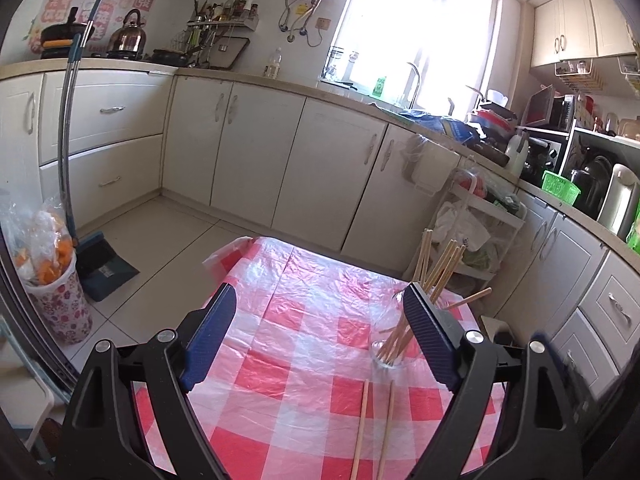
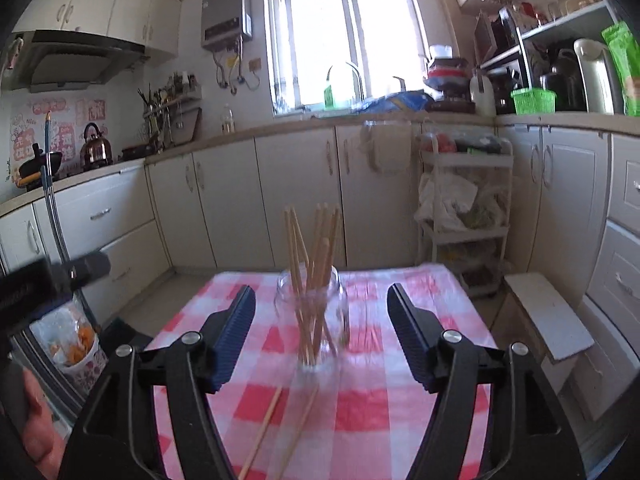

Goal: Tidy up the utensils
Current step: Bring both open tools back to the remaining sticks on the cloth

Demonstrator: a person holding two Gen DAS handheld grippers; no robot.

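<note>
We see glass jar (image 2: 311, 320) on checked tablecloth (image 2: 400, 400), bundle of chopsticks (image 2: 316, 248) upright inside. Two loose chopsticks (image 2: 276, 432) flat just before jar. Left gripper (image 1: 320, 340) wide, empty. Right gripper (image 2: 320, 336) wide, empty, jar beyond fingertips.

Both grippers (image 1: 318, 334) (image 2: 320, 334): black frames, silver screws, seemingly ribbed blue jaws.

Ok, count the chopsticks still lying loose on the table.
2. Both chopsticks lie side by side on the tablecloth just in front of the jar: one left, one right. Their near ends are cut off.
</note>
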